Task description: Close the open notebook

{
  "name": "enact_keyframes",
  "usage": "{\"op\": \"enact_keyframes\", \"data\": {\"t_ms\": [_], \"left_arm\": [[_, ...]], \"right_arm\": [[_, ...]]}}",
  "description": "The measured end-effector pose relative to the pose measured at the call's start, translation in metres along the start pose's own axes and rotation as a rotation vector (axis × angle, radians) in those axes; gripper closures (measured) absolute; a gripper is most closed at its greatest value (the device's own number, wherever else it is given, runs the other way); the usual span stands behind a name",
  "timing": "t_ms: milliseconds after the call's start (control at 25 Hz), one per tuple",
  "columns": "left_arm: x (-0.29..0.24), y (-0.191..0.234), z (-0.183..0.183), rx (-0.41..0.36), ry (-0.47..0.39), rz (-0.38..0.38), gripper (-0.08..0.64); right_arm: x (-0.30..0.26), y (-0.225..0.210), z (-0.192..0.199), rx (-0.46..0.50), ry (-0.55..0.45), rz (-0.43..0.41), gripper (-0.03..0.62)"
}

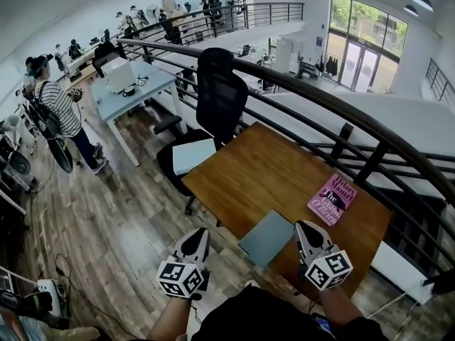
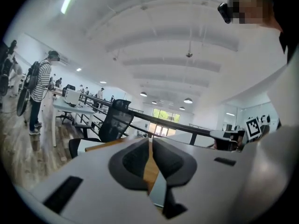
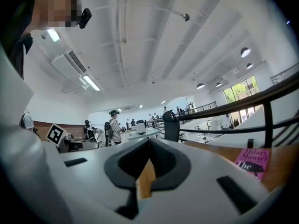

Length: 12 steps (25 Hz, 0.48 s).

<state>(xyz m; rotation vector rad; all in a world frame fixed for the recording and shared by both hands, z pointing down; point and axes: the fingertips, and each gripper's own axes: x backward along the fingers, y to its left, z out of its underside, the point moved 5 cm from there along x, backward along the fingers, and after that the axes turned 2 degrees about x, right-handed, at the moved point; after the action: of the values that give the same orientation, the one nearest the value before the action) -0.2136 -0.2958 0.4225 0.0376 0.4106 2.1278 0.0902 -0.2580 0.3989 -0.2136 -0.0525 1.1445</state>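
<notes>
- Grey notebook (image 1: pixel 266 237) lies shut at the wooden table's (image 1: pixel 263 169) near edge, between both grippers.
- Left gripper (image 1: pixel 198 233) clenched on nothing.
- Right gripper (image 1: pixel 304 227) clenched on nothing.
- Pink book (image 1: pixel 332 199) lies farther right.

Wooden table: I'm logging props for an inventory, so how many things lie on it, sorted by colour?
Pink book: 1
Grey notebook: 1
Total on the wooden table: 2
</notes>
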Motion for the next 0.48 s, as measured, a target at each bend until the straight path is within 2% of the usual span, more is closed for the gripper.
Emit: {"op": "enact_keyframes", "data": {"t_ms": [200,480], "left_arm": [[0.011,0.007,-0.018,-0.032,-0.091,-0.021,0.528],[0.033,0.003,-0.019,-0.005,-0.143,-0.043,0.548]], "right_arm": [[-0.019,0.014,0.000,-0.005,0.010,-0.072,0.597],[-0.016,0.024,0.002,0.004,0.015,-0.110,0.597]]}}
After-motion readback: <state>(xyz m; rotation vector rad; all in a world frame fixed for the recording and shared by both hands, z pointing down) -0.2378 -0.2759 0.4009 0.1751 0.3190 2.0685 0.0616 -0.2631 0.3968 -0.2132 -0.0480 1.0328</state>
